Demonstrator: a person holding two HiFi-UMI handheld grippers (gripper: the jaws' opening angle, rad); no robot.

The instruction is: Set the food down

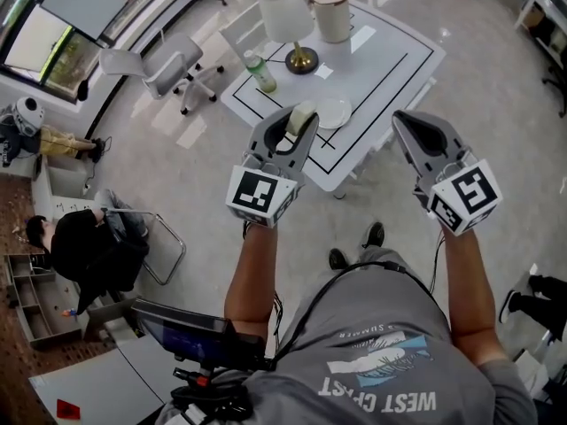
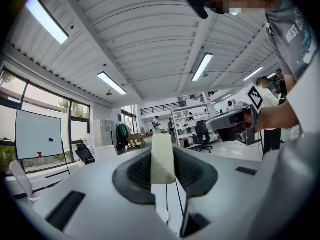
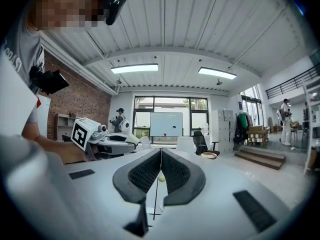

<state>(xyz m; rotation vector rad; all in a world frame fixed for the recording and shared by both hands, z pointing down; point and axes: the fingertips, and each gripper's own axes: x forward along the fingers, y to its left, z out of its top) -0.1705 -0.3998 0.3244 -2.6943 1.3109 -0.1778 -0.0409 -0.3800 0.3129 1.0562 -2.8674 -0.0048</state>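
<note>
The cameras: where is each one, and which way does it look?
Head view: on the person's head, looking steeply down at the white table; shows both forearms, left tool, right tool, grey shirt.
Left gripper view: on the left tool, looking level along jaws pinching pale food; right tool and hand show at right.
Right gripper view: on the right tool, looking level along shut, empty jaws toward a whiteboard; left tool shows at left.
Shared: head and left gripper views both show the pale food.
</note>
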